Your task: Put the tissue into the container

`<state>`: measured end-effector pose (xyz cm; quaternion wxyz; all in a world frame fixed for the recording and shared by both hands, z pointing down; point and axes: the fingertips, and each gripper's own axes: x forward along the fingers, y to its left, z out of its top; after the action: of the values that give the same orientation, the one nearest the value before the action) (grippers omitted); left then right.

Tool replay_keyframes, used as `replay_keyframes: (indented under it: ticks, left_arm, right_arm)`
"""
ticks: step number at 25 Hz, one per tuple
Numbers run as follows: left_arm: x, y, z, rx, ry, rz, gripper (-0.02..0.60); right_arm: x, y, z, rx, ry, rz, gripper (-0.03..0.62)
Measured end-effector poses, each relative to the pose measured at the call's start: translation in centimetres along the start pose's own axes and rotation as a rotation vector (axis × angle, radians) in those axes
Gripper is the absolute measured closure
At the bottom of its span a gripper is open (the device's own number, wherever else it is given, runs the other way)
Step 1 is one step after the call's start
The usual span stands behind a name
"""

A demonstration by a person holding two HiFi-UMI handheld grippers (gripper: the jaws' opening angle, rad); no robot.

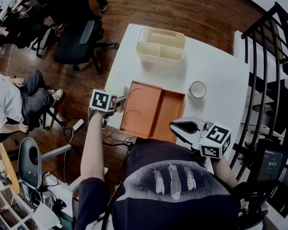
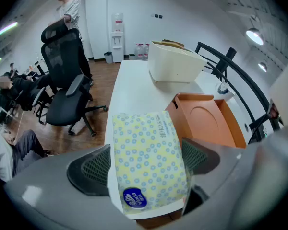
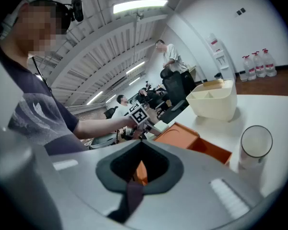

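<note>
Straddling the tissue pack (image 2: 144, 138), the left hand-held gripper (image 2: 145, 162) stands wide apart. The pack lies on the surface (image 2: 134, 90), well apart from the container (image 2: 175, 63) — grasp and carry remain. The right hand-held gripper (image 3: 139, 169) is closed, empty.

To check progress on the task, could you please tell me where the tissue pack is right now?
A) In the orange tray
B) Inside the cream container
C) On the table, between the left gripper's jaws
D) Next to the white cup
C: the left gripper view shows the tissue pack lying on the white table between the open jaws of the left gripper, beside the orange tray and well short of the cream container.
</note>
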<state>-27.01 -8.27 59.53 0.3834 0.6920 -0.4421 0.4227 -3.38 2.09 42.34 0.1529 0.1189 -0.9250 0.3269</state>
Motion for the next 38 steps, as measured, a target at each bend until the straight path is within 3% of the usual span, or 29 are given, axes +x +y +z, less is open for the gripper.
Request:
replay_keyframes:
  ticks: [10,12,16,20,23,26,29,33,38]
  left_arm:
    - [-0.3,0.9,-0.4,-0.094,-0.051,-0.028,0.184]
    - [-1.3,1.3,-0.3,-0.143,-0.098,-0.03,0.187]
    - [-6.2,1.0,1.3,-0.239,-0.267,-0.07,0.186]
    - [-12.4,-5.3,4.8,-0.142,-0.419,-0.158,0.186]
    - [-15.0,-12.9,7.1,-0.077,-0.49,-0.327,0.186]
    - [-13.7,-19.5,7.5,-0.069,-0.45,-0.496,0.184]
    - [-9.7,-24.0,7.1,-0.078,-0.358,-0.558,0.184]
    - [-4.2,-26.2,5.3,-0.155,-0.228,-0.555,0.181]
    - [0.2,-26.7,3.8,-0.139,-0.155,-0.447,0.175]
  right_arm:
    - [0.8,-0.1,-0.4,-0.017,0.017,-0.012,0.591]
    - [0.8,-0.1,-0.5,-0.018,0.017,-0.017,0.591]
    - [0.5,-0.1,-0.4,-0.02,0.006,-0.025,0.591]
    - [-0.9,-0.8,-0.3,-0.017,-0.008,-0.044,0.591]
    - [-2.4,-1.7,0.2,-0.004,-0.034,-0.071,0.591]
    - [-4.2,-2.4,0.6,-0.001,-0.059,-0.111,0.591]
    - [-6.1,-3.3,0.5,0.005,-0.076,-0.141,0.591]
    - [-7.6,-3.5,-0.6,0.031,-0.087,-0.164,0.591]
    - [-8.9,-3.6,-1.7,0.053,-0.095,-0.17,0.591]
